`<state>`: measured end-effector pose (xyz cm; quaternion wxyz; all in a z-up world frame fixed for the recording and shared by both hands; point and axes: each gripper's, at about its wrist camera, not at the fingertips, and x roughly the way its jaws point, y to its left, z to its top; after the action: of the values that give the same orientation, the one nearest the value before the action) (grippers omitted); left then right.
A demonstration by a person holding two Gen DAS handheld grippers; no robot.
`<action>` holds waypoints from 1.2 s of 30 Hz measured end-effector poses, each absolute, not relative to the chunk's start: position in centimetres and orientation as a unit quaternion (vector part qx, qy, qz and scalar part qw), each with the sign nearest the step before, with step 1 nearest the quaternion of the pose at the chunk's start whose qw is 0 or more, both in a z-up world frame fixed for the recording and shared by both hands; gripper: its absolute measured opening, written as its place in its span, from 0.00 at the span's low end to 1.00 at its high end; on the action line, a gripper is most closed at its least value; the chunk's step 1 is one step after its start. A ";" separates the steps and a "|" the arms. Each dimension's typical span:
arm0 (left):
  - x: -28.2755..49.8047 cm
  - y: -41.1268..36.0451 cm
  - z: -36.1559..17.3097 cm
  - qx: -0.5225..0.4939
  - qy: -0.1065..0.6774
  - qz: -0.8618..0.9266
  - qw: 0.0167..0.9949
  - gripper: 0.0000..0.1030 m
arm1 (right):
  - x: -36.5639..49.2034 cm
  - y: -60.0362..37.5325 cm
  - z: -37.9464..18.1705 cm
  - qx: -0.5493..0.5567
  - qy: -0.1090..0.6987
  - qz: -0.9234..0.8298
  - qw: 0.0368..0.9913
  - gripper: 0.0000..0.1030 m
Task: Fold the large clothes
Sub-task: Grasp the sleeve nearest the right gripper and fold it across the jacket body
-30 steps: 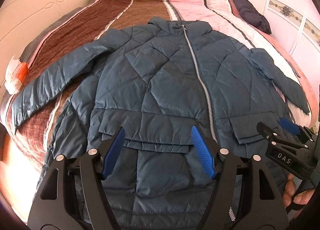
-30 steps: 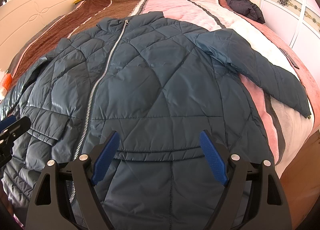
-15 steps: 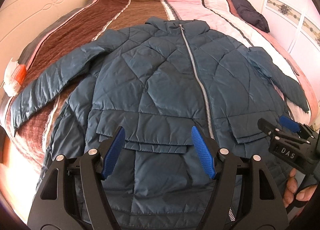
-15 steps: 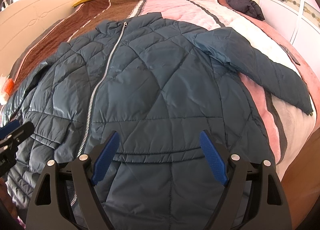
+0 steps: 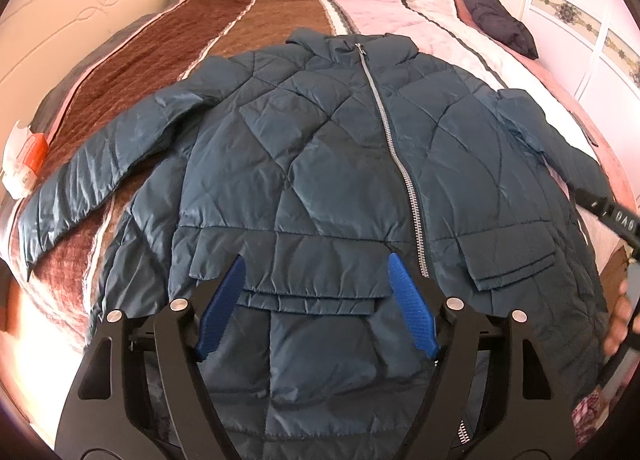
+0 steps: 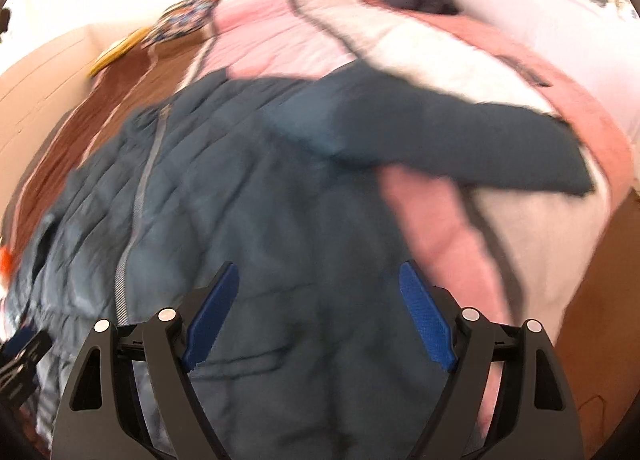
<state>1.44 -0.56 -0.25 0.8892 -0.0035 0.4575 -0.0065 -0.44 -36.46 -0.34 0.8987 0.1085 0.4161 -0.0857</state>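
Fingers spread, empty on both left gripper [image 5: 316,304] and right gripper [image 6: 320,316], hovering above hem of jacket [image 5: 332,163] lying flat on bed [image 5: 248,15], zipper axis running away, right sleeve [image 6: 460,139] nearer right gripper

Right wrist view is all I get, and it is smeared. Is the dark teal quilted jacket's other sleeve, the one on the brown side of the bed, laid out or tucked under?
Observer: Laid out. In the left wrist view that sleeve of the dark teal quilted jacket stretches away from the body across the brown striped bedspread.
Operator: Is the zip done up?
Observer: Yes, the silver zipper is closed right up to the collar.
Operator: And the left gripper?
Observer: The left gripper is open above the jacket's lower front, holding nothing.
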 end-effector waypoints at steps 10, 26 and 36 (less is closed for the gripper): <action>3.9 -0.7 1.1 -0.004 0.451 -0.007 0.893 0.72 | 0.2 -48.8 -1.3 0.210 0.407 -0.184 0.869 0.78; 5.9 -1.9 0.1 0.016 0.465 -0.001 0.885 0.72 | 1.6 -59.2 -5.0 0.364 0.408 -0.210 0.811 0.78; 6.2 -2.3 -0.2 0.025 0.471 -0.003 0.882 0.72 | 2.1 -62.3 -7.4 0.422 0.389 -0.231 0.786 0.72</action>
<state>6.20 -2.33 -0.22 0.8816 0.0250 0.4713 -0.0027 2.09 -62.30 -7.35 0.7857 0.4220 0.3890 -0.2307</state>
